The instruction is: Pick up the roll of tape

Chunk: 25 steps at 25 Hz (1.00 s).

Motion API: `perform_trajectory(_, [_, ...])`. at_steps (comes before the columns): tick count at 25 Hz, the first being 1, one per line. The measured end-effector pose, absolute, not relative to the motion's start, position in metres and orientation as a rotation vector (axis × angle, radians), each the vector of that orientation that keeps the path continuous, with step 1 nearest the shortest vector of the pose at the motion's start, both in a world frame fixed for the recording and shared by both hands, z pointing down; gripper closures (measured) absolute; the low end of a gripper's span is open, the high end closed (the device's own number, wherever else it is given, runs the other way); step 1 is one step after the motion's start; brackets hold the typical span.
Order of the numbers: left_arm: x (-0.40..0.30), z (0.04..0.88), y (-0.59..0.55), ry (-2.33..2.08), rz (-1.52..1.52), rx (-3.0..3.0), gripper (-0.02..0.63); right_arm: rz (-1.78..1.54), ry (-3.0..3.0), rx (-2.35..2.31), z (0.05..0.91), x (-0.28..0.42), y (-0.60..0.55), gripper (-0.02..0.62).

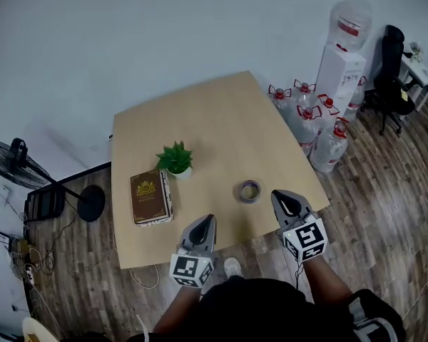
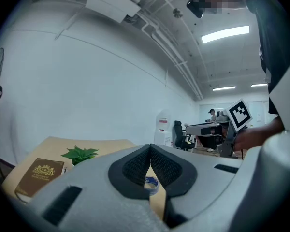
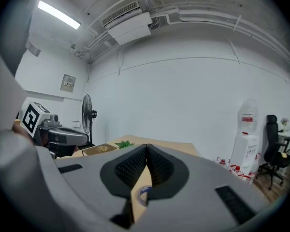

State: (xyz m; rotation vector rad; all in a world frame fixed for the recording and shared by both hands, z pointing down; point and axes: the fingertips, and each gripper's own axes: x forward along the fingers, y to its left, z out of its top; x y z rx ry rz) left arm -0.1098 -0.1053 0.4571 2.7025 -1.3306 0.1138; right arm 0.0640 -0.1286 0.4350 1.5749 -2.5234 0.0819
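The roll of tape (image 1: 249, 191), grey with a blue inner ring, lies flat on the beige table (image 1: 221, 120) near its front right corner. In the head view my left gripper (image 1: 207, 221) hovers over the table's front edge, left of and nearer than the roll. My right gripper (image 1: 278, 196) is just right of the roll and apart from it. Both are shut, with nothing between their pads. The left gripper view shows the tape (image 2: 151, 182) through the gap below the left gripper's (image 2: 150, 148) closed tips. In the right gripper view the tape (image 3: 144, 193) sits below the right gripper's (image 3: 146, 148) closed tips.
A small green potted plant (image 1: 175, 159) and a brown book (image 1: 151, 197) sit on the table's left half. Water bottles (image 1: 307, 116), a white dispenser (image 1: 340, 66) and a black office chair (image 1: 394, 77) stand to the right. A floor fan (image 1: 18, 161) stands at the left.
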Motion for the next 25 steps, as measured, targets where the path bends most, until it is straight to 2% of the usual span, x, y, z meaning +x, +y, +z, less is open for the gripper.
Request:
perform_trajectory(13, [-0.113, 0.464, -0.18, -1.258, 0.146, 2.733, 0.603, 0.155, -2.457, 1.593, 0.467, 0.056, -0.2, 0.598])
perform_trajectory(22, [-0.098, 0.477, -0.202, -1.357, 0.192, 2.633, 0.603, 0.265, -2.438, 1.426, 0.512, 0.068, -0.244, 0.389])
perform_trajectory(25, [-0.095, 0.485, -0.204, -1.392, 0.202, 2.592, 0.603, 0.332, -2.423, 1.354, 0.541, 0.07, -0.253, 0.359])
